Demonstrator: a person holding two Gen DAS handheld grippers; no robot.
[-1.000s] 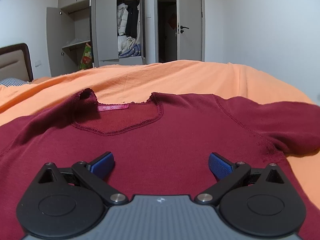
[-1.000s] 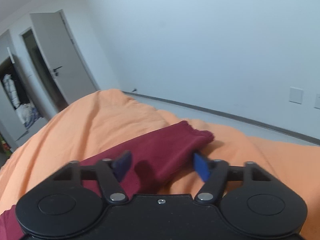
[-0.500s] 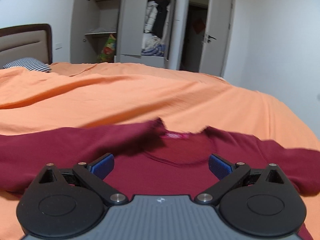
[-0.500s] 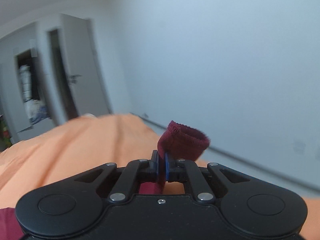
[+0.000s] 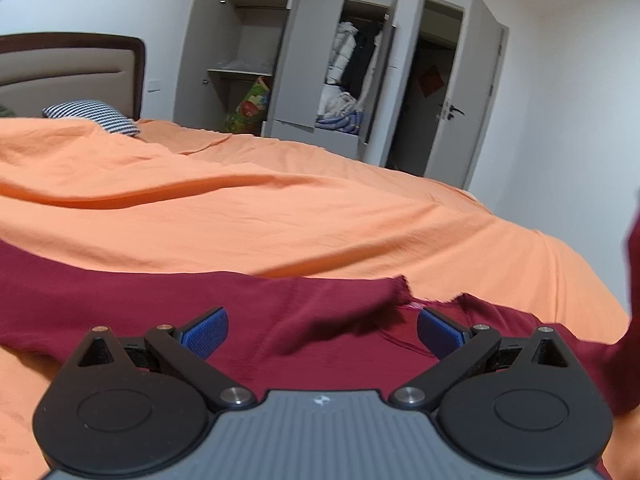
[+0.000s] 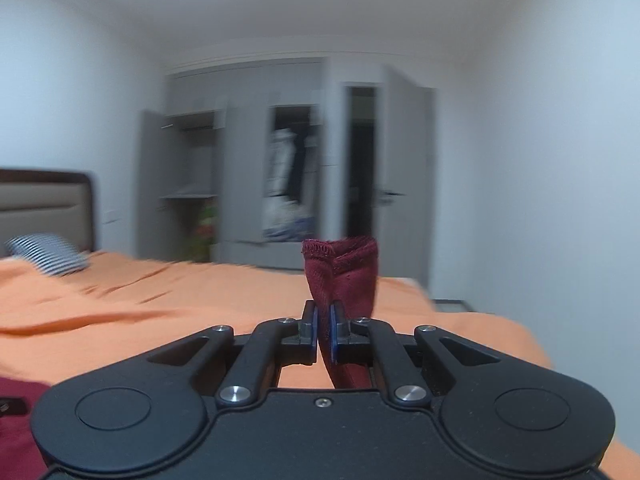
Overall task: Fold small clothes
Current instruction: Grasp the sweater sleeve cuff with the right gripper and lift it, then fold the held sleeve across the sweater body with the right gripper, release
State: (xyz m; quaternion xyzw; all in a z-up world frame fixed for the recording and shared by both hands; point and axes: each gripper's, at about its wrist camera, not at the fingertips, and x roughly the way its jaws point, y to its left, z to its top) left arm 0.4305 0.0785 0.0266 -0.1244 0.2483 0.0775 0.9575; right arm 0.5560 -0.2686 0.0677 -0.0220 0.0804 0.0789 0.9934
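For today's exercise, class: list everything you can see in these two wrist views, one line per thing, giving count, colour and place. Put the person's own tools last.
Shirt: one, dark red, spread on the bed under the left tool; one sleeve cuff lifted.
Bedcover: one, orange, over the whole bed.
Pillow: one, blue and white stripes, by the headboard.
Headboard: one, beige with dark brown frame, far left.
Wardrobe: one, grey, doors open, clothes inside, back wall.
Bag: one, multicoloured, in the wardrobe's foot.
Room door: one, grey, open, right of the wardrobe.
Left tool: one, black with blue pads, open above the shirt.
Right tool: one, black with blue pads, shut on the sleeve cuff.
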